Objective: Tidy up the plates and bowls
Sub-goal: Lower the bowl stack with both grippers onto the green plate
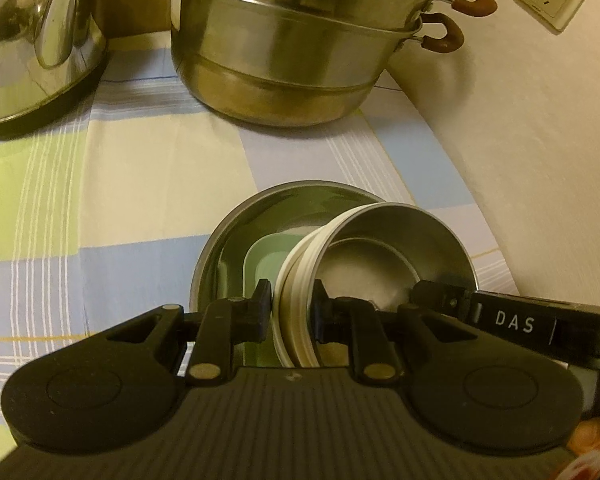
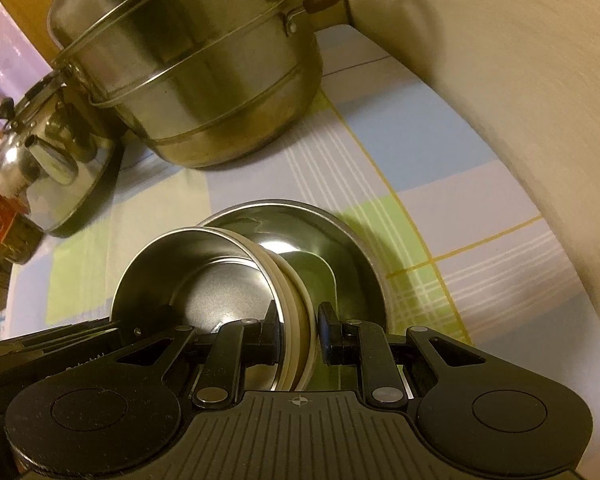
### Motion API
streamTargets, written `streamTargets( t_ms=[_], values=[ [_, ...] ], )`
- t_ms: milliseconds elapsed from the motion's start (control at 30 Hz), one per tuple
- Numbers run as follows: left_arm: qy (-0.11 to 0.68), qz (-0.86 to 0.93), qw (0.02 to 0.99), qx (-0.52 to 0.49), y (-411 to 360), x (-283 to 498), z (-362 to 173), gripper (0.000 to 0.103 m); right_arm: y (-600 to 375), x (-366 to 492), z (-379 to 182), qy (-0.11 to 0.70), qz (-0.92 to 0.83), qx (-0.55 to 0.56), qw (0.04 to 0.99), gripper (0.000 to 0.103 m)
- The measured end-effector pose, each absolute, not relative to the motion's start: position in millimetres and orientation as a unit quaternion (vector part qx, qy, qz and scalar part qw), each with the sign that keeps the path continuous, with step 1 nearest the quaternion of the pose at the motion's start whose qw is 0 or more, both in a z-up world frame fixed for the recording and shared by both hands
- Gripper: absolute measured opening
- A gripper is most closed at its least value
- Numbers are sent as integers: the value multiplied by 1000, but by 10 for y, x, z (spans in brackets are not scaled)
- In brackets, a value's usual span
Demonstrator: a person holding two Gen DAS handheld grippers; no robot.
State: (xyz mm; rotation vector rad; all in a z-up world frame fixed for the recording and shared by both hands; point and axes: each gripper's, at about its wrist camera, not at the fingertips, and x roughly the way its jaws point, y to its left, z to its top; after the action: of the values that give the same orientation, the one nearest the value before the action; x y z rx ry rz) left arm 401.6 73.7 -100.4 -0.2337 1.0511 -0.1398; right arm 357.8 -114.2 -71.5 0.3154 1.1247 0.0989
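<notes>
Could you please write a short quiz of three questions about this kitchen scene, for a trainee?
1. True or false: both grippers clamp the rim of the same small steel bowl.
2. What lies directly under that bowl? A) the kettle B) a wide steel bowl C) the steamer pot
3. Fill in: the table is covered with a ______ cloth.

Key
1. True: the left gripper and the right gripper each pinch its rim, on opposite sides.
2. B; a pale green piece shows inside it.
3. Checked.
</notes>
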Motion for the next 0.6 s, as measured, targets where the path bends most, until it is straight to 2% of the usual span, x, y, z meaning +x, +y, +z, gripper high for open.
streamTargets(
  t_ms=[600],
  values=[
    [495,-64,858,-124,783,4006,-1038,17,-1090,3596,-738,530,49,135,836,19]
  ],
)
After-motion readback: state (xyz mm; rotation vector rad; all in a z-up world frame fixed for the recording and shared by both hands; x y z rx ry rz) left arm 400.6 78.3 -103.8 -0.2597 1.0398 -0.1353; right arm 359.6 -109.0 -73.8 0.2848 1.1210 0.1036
